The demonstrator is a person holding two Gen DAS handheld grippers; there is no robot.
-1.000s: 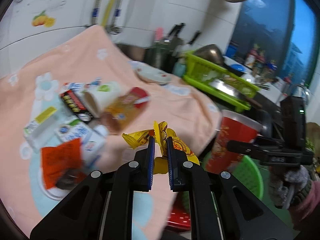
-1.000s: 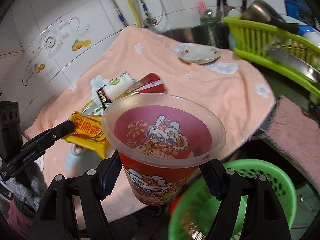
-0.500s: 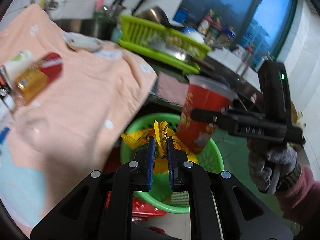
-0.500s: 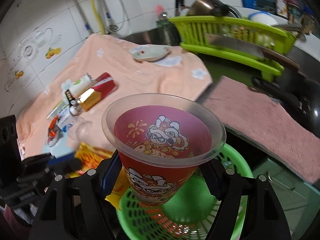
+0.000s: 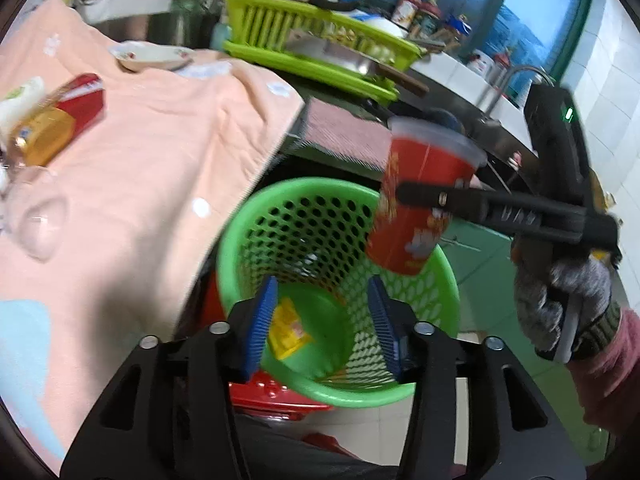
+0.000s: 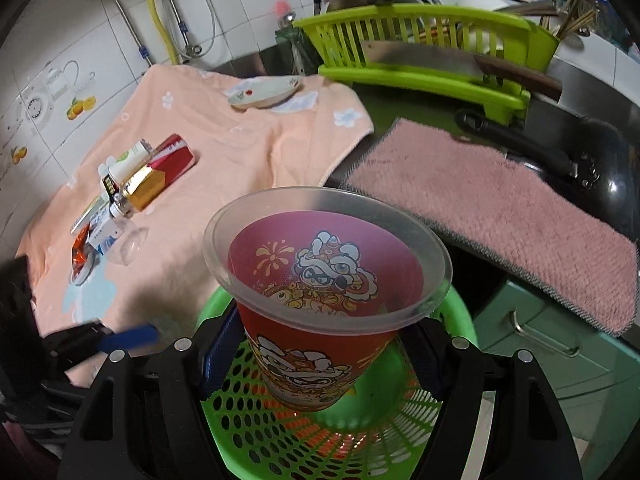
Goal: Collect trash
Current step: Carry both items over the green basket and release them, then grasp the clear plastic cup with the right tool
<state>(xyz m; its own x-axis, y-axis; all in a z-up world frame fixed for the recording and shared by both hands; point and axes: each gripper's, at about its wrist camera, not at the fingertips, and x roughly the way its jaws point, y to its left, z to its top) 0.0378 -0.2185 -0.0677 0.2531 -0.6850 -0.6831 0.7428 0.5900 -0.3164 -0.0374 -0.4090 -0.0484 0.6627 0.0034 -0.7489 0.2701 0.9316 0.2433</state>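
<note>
A green mesh basket (image 5: 240,240) stands below the counter edge. My left gripper (image 5: 320,292) hovers over it, jaws opening, with nothing between the blue pads. Beneath them a yellow wrapper (image 5: 288,330) lies loose on the basket floor. My right gripper (image 6: 316,360) is shut on a red printed cup (image 6: 320,264) with a clear rim. It holds the cup upright over the basket (image 6: 460,312), and the cup (image 5: 420,208) also shows in the left wrist view above the far rim. A gloved hand (image 5: 560,304) holds that gripper.
A peach towel (image 6: 240,152) on the counter carries a gold-and-red pack (image 6: 156,176), a white tube, an orange wrapper (image 6: 82,252), a clear cup (image 6: 128,244) and a plate (image 6: 264,92). Behind are a lime dish rack (image 6: 420,40), a knife (image 6: 420,58), a pink mat (image 6: 500,208) and a black pan (image 6: 600,160).
My left gripper swung from over the towel to above the basket, then opened and the yellow wrapper dropped in. The right gripper carried the cup over the basket too.
</note>
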